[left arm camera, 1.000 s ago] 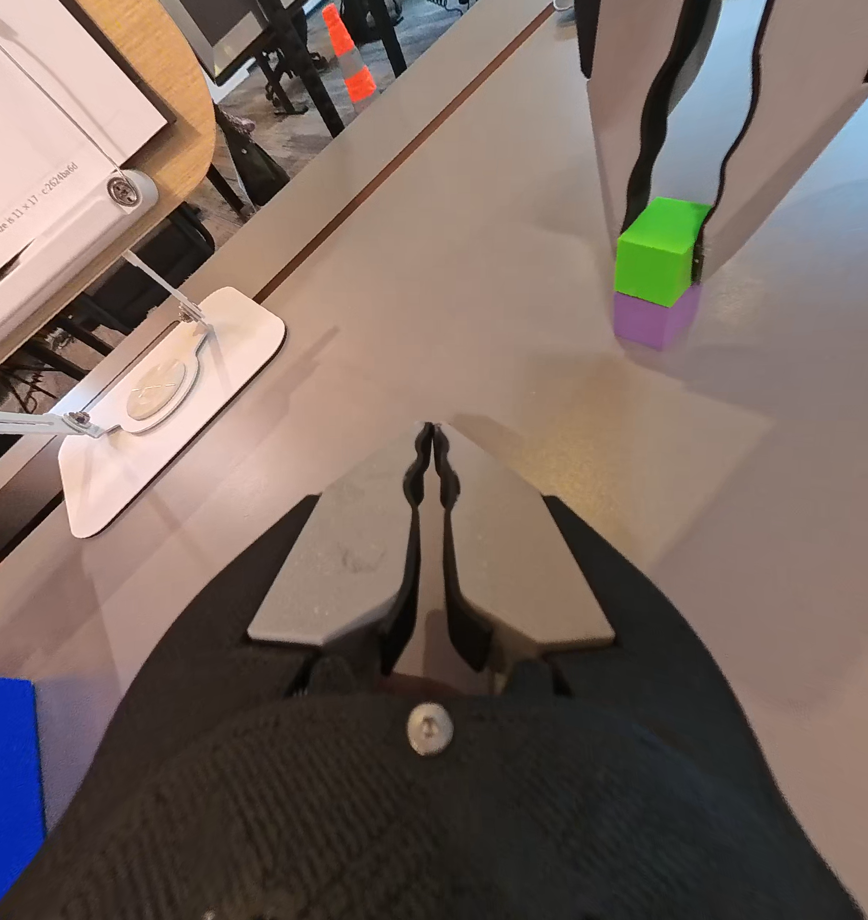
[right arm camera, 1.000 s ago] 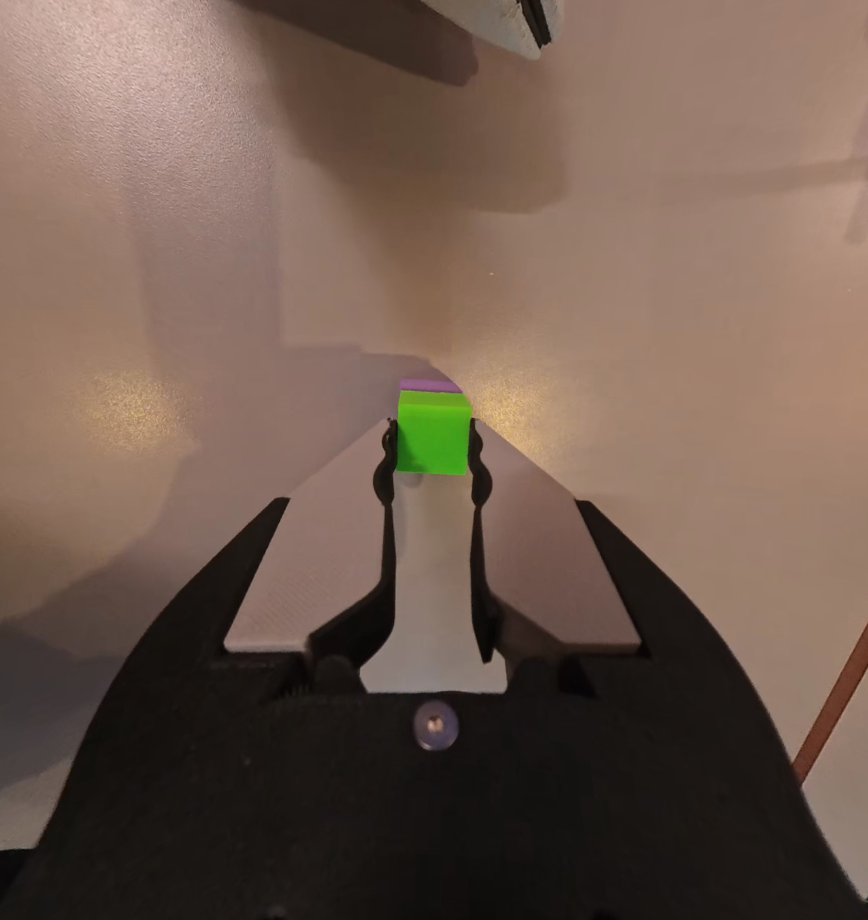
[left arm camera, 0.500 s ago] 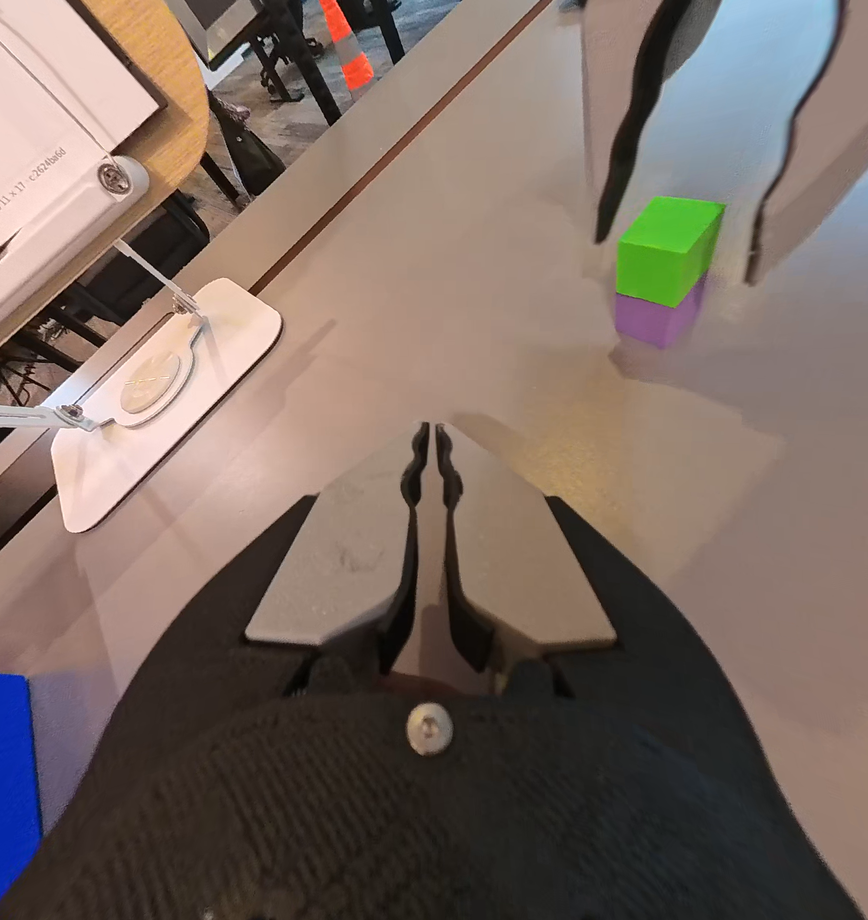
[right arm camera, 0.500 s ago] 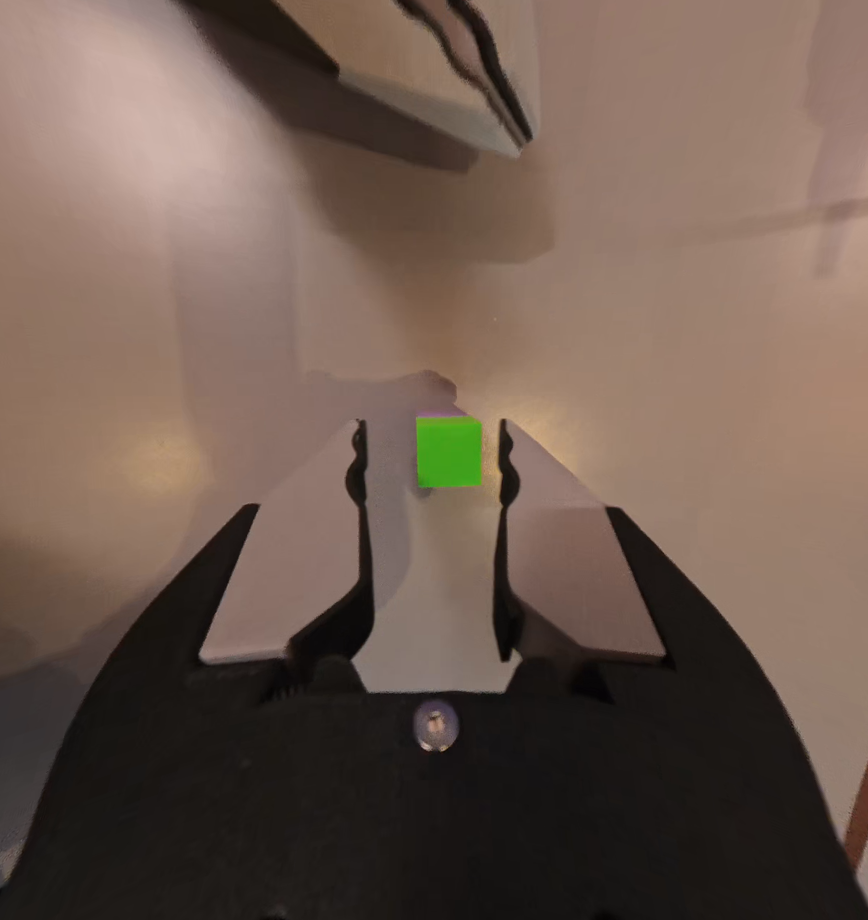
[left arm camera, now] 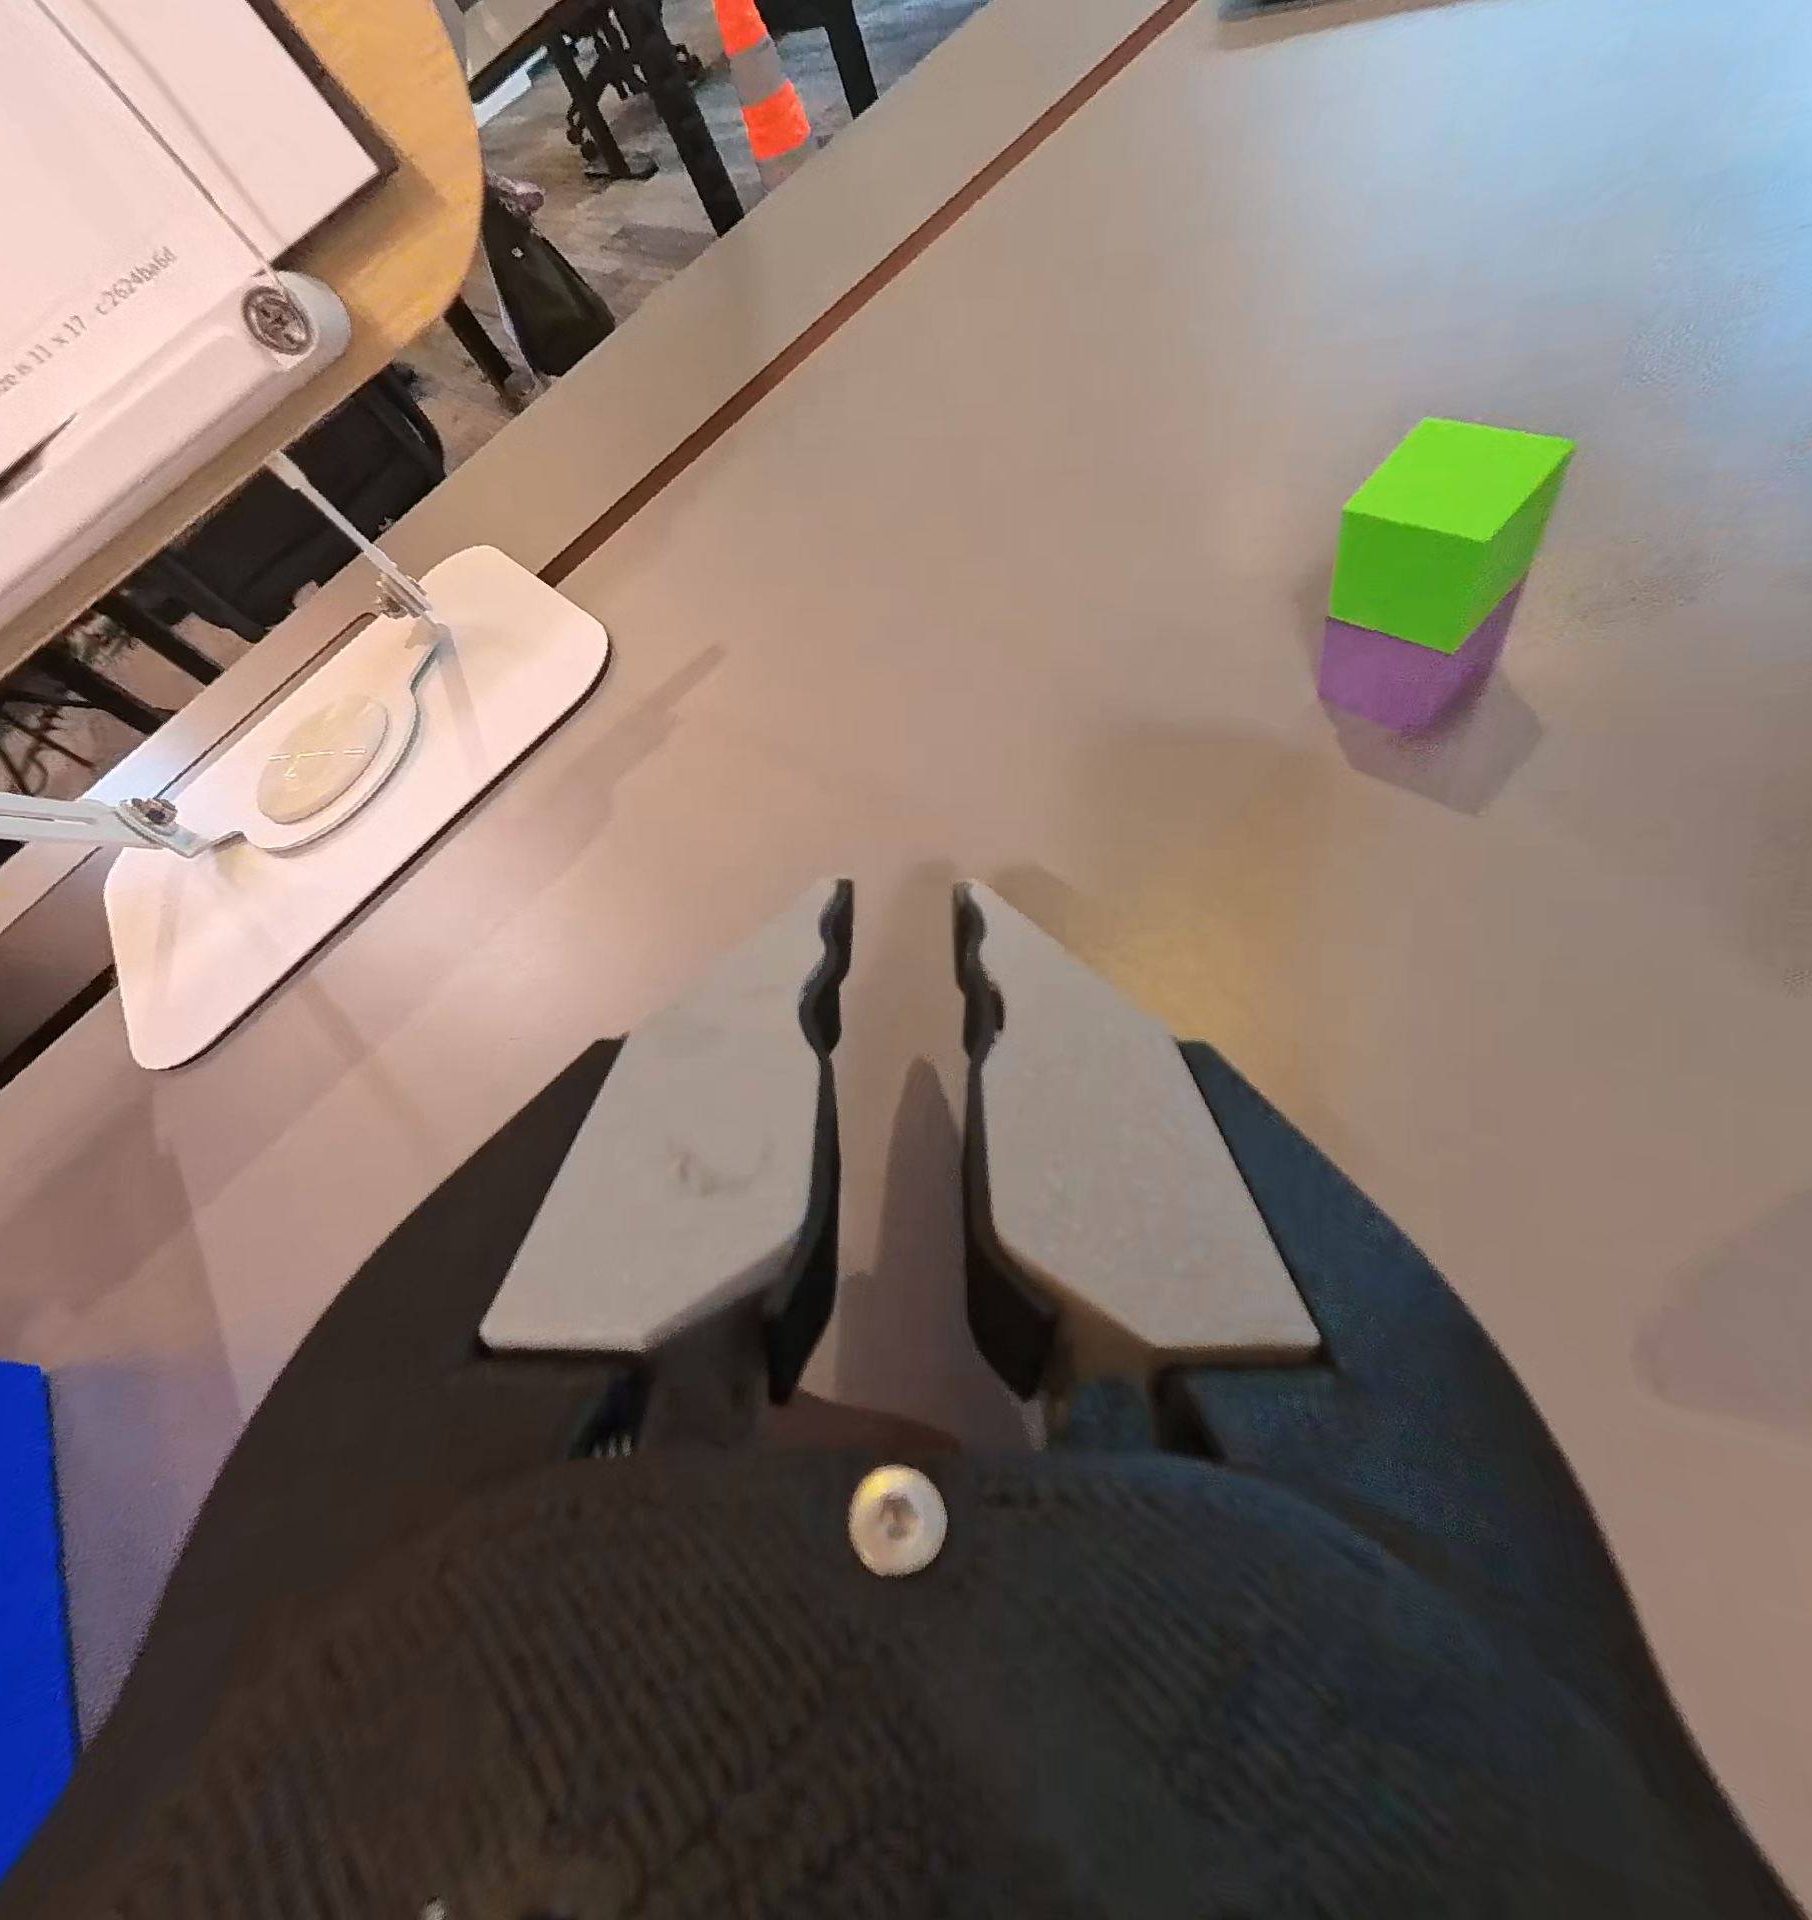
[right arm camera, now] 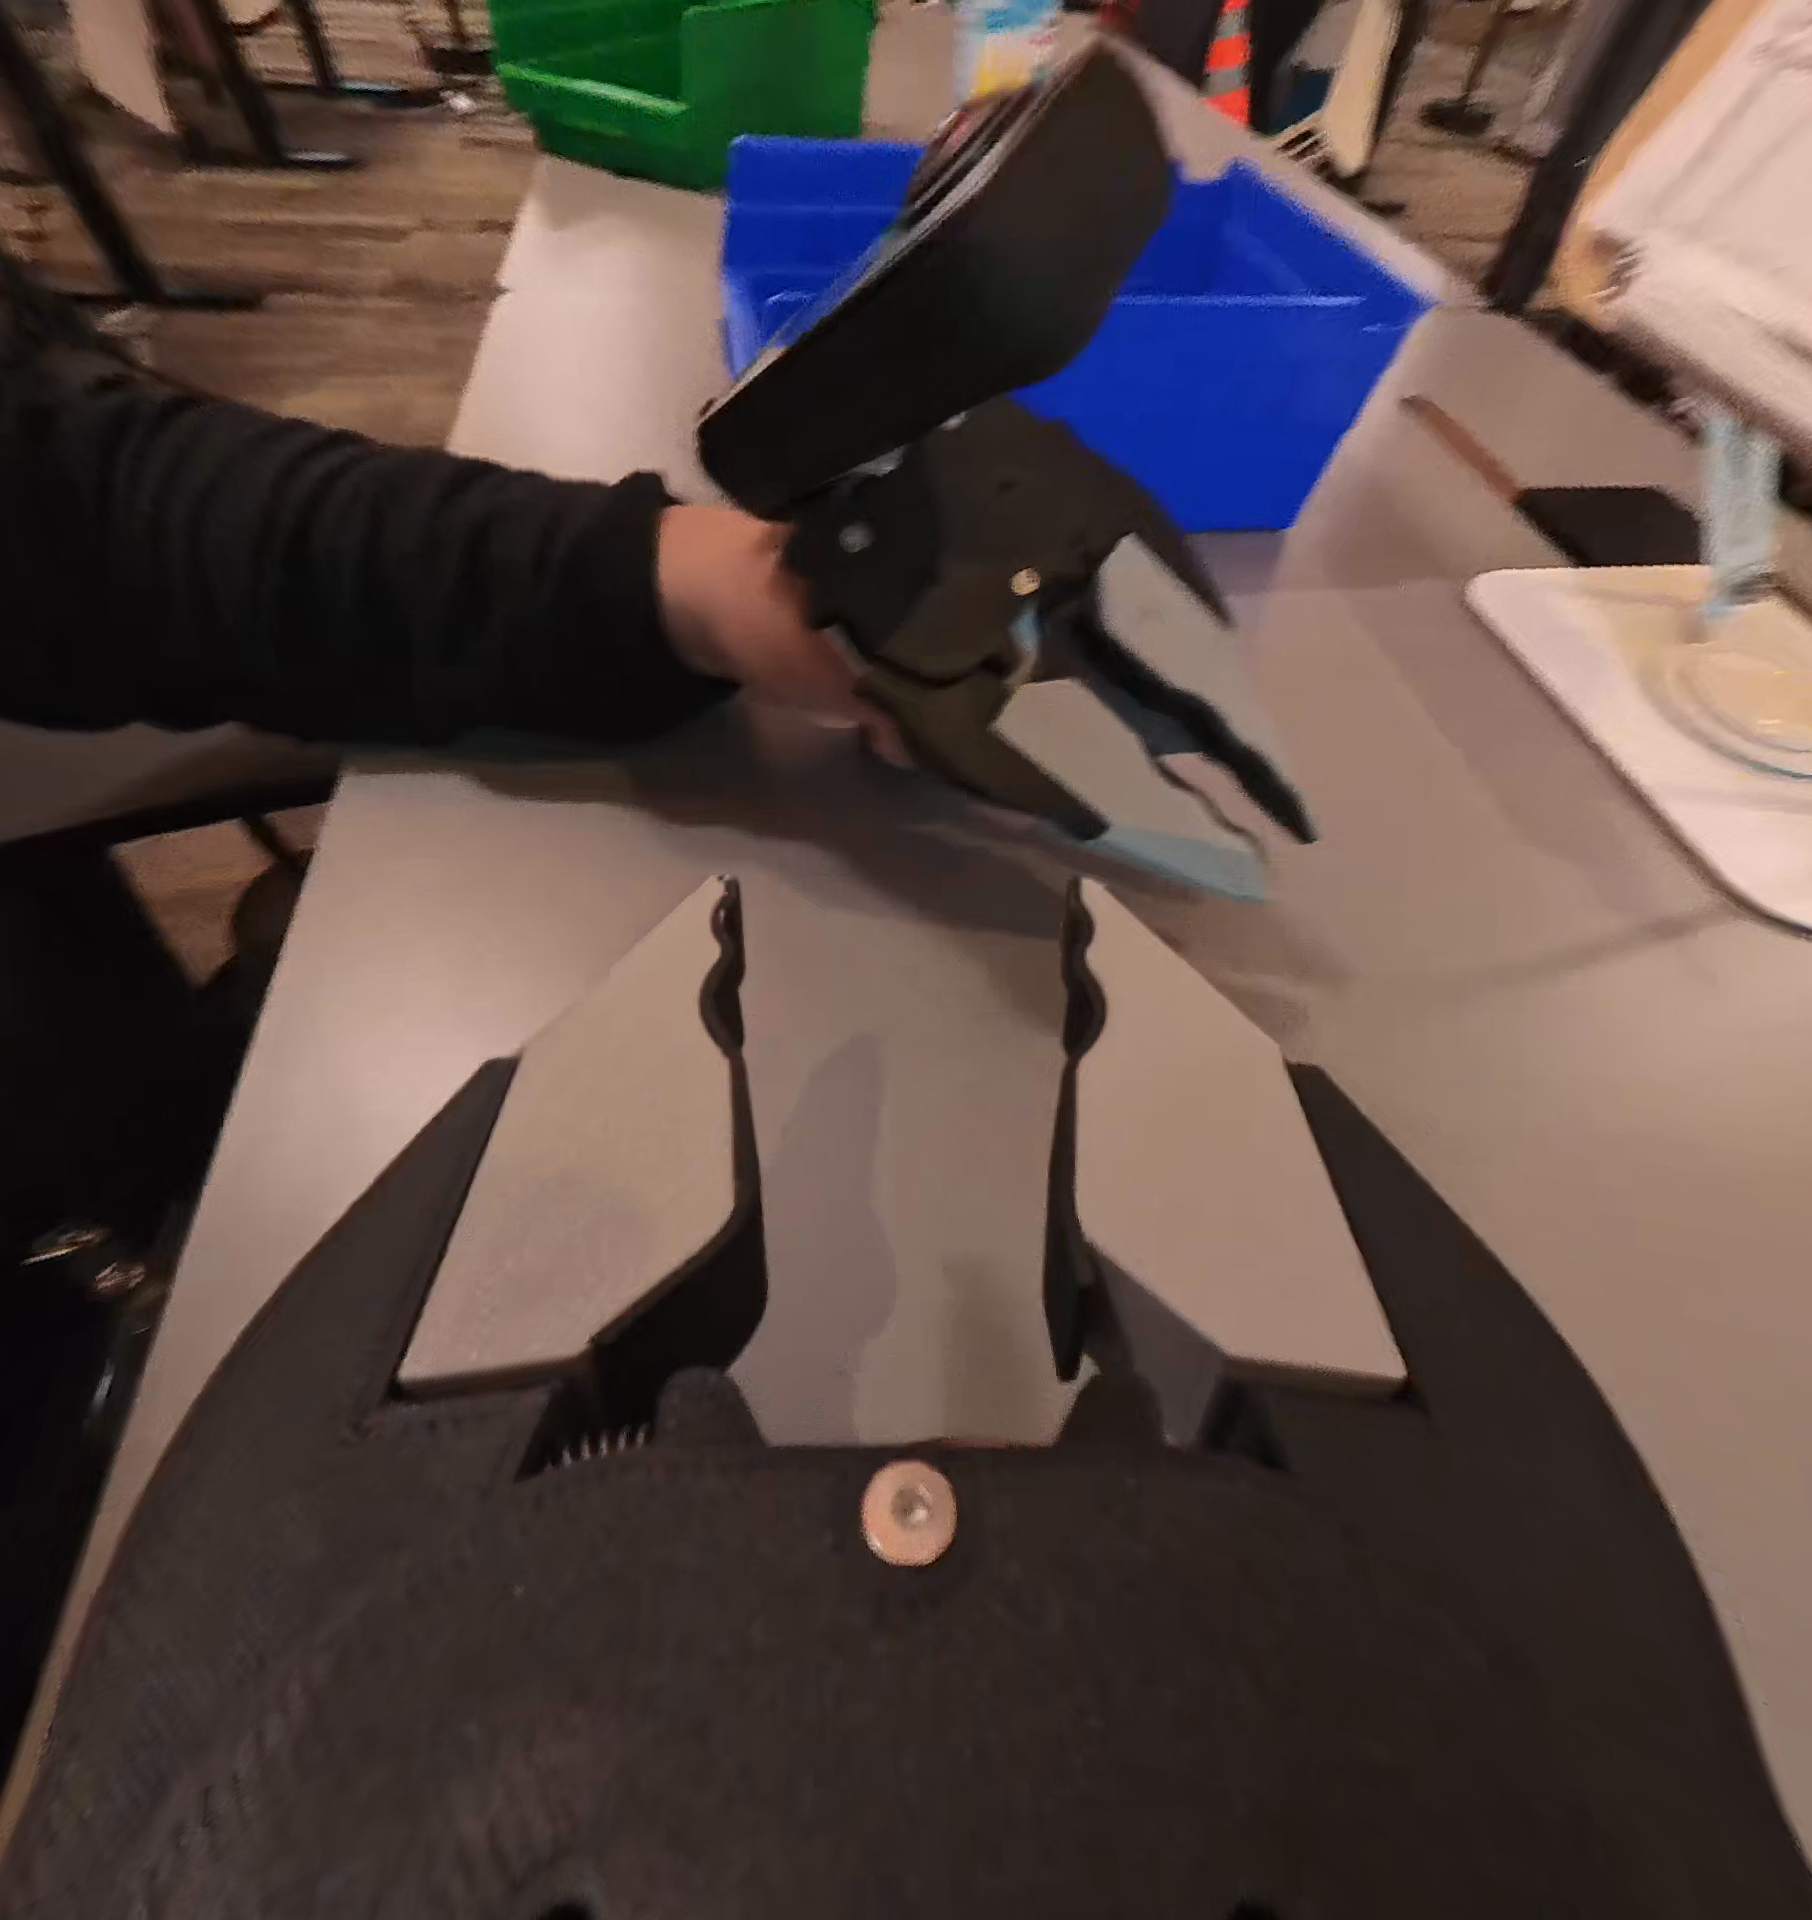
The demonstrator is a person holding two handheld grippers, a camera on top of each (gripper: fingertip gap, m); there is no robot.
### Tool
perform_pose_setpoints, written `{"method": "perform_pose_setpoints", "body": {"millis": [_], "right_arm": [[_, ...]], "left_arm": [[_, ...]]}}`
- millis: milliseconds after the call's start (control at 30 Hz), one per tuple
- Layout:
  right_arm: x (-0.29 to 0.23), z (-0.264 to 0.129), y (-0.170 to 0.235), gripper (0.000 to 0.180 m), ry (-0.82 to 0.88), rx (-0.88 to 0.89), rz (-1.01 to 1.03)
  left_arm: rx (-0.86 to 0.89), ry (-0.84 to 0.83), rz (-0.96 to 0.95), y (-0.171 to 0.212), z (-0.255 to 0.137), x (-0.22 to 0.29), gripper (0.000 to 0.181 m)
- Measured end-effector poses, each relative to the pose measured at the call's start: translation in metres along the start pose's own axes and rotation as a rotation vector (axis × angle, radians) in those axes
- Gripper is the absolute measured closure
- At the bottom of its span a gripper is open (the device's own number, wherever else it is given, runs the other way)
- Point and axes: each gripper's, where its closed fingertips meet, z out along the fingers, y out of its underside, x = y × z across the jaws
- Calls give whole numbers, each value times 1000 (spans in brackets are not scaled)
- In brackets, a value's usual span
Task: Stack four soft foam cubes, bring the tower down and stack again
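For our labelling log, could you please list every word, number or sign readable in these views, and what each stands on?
White paper sheet, upper left of the left wrist view: one line of small dark print along its edge; I do not reproduce writing.
Green foam cube on the purple foam cube: no markings on either.
Right wrist view: nothing legible, too blurred to read.

I saw a bright green cube [left arm camera: 1442, 530] on a purple one [left arm camera: 1406, 681], grey-beige table [left arm camera: 1037, 468], white plate w/ dark edge [left arm camera: 362, 810], blue bin [right arm camera: 1224, 343], green bin [right arm camera: 673, 94], orange/white cone [left arm camera: 767, 83], black sleeve [right arm camera: 289, 571], and both grippers' bodies black w/ grey fingers [left arm camera: 694, 1164].
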Motion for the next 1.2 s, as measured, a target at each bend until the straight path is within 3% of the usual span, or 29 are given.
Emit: {"method": "perform_pose_setpoints", "body": {"millis": [233, 467, 533, 633, 733, 800, 1000, 1200], "right_arm": [[-13, -3, 2, 123, -51, 60, 56], [-24, -6, -6, 124, -66, 65, 36], [-28, -5, -6, 124, -50, 49, 3], [-34, -3, -8, 125, -59, 45, -9], [-35, -2, -8, 125, -61, 41, -7], [-35, 0, -5, 126, -63, 33, -6], [-31, 5, 4, 127, -64, 5, 12], [-34, 3, 0, 127, -73, 18, 13]], "left_arm": [[116, 0, -202, -32, -46, -27, 146], [103, -293, -250, -43, -161, -169, 150], [2, -383, -293, -16, -179, -218, 140], [-258, -463, -378, 61, -182, -270, 126], [-513, -498, -453, 146, -173, -289, 122], [-582, -534, -497, 180, -167, -295, 123], [-689, -570, -612, 220, -158, -301, 127], [-689, -543, -631, 217, -153, -292, 126]]}}
